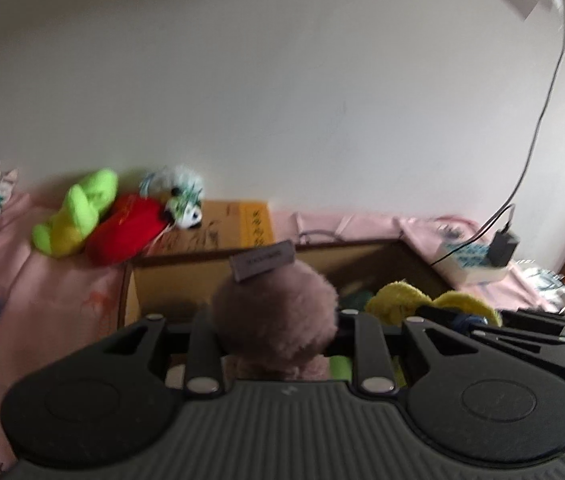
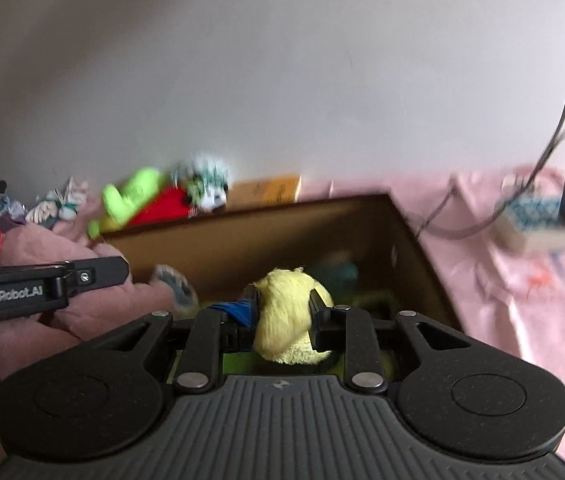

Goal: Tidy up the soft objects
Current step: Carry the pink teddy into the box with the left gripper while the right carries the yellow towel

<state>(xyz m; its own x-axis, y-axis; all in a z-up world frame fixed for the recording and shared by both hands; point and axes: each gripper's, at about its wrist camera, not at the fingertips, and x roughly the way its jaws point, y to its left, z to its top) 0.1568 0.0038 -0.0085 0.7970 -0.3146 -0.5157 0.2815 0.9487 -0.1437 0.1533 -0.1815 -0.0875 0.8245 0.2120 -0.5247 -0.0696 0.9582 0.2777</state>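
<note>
soft toys going into the cardboard box (image 2: 266, 236): left gripper (image 1: 274, 332) jaws clamping mauve plush (image 1: 278, 320), right gripper (image 2: 284, 316) jaws clamping yellow plush (image 2: 286, 320), both hanging over box for dropping in.

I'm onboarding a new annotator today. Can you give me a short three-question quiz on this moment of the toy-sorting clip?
1. True or false: the right gripper is shut on the yellow plush.
2. Which toy does the left gripper hold? A) red plush B) mauve plush C) panda plush
3. Fill in: both held toys hang over the open cardboard ____.

Key
1. True; its jaws squeeze the yellow plush from both sides.
2. B, the mauve plush; the red plush and panda plush lie against the wall.
3. box.
</note>
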